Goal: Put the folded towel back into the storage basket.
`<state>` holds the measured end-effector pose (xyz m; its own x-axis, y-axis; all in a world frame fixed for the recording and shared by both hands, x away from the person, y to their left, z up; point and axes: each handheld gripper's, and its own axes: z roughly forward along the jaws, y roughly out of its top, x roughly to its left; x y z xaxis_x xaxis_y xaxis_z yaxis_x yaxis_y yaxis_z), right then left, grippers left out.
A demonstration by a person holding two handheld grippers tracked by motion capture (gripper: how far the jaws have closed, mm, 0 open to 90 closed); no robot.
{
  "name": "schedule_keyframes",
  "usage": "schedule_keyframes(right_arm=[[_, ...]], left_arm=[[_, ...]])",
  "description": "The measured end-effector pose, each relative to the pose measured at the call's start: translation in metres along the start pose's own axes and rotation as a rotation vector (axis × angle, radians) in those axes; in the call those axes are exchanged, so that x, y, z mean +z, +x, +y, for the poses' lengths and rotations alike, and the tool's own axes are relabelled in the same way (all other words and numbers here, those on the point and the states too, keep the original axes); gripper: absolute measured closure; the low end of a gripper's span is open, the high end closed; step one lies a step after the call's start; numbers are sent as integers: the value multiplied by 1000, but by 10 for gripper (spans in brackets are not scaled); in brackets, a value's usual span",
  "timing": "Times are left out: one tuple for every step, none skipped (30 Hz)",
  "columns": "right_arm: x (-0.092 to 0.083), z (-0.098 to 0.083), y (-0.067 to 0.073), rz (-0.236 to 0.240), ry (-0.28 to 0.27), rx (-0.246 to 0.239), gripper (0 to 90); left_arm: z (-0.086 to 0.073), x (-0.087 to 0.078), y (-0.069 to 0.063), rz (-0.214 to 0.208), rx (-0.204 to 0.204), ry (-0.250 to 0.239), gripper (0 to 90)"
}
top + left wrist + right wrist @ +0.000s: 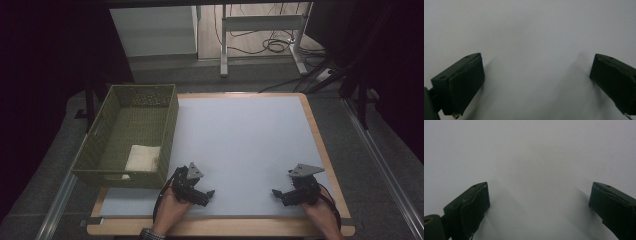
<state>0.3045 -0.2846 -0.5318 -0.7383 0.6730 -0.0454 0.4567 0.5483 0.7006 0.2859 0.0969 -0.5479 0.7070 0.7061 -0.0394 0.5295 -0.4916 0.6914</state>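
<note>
Black left gripper (206, 193) and right gripper (276, 192) point inward at each other, jaws spread wide, empty.

We hold our left gripper (206, 194) low at the near left, its tips turned inward toward the right gripper (278, 193), which mirrors it at the near right. Both grippers have their jaws spread wide apart with nothing between them; our forearms come in from below.
</note>
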Motion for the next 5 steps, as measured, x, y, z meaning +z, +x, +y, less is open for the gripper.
schedule_keyframes(right_arm=[[0, 0, 0, 0, 0, 0, 34], [0, 0, 0, 0, 0, 0, 34], [0, 0, 0, 1, 0, 2, 34], [0, 0, 0, 0, -1, 2, 34], [0, 0, 0, 0, -1, 2, 34]], left_arm=[[0, 0, 0, 1, 0, 0, 0], [0, 0, 0, 1, 1, -1, 0], [0, 0, 0, 2, 2, -2, 0], [0, 0, -1, 3, 4, -2, 0], [0, 0, -1, 4, 4, -3, 0]])
